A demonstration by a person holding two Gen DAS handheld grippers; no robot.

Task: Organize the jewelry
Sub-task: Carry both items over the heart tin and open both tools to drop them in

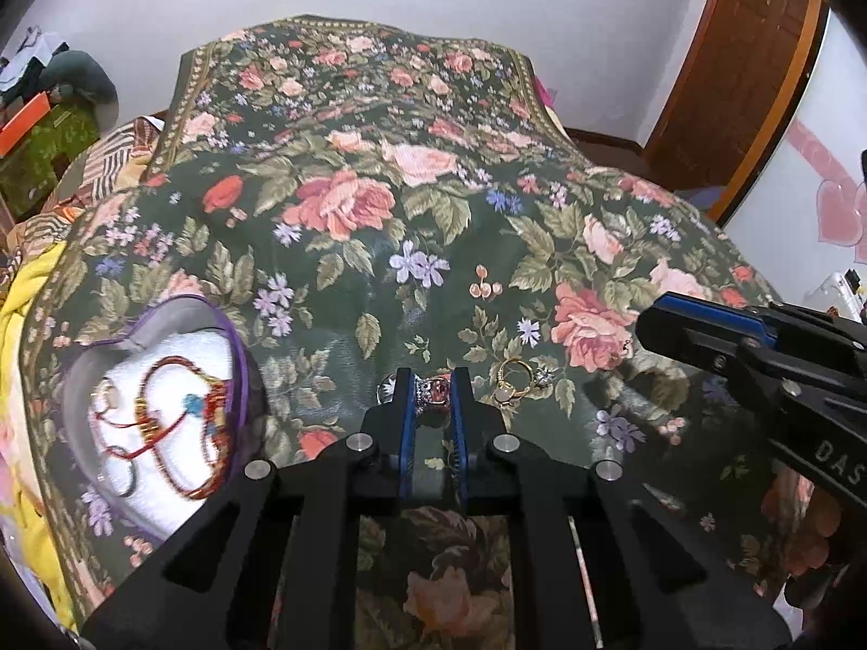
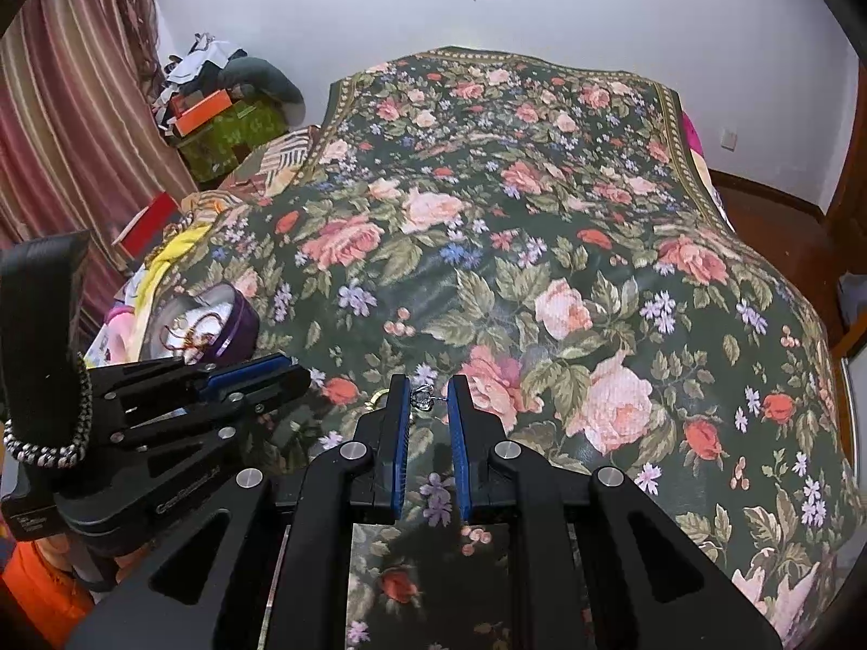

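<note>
1. Left wrist view: the left gripper (image 1: pixel 429 387) has its fingers closed on a red-stoned ring (image 1: pixel 433 391) lying on the floral bedspread (image 1: pixel 379 249), probably to carry it to the purple heart-shaped box (image 1: pixel 238 357) at left, where bracelets (image 1: pixel 162 422) already lie. A gold ring (image 1: pixel 512 376) and a sparkly ring (image 1: pixel 544 376) wait just beside it.
2. Right wrist view: the right gripper (image 2: pixel 428 395) has its fingers pinched on a small silver ring (image 2: pixel 421 396), kept low over the bedspread while the other hand works.

Dark green bedspread (image 1: pixel 379 281) with pink roses; purple-rimmed box (image 1: pixel 238 357); gold ring (image 1: pixel 512 376).
</note>
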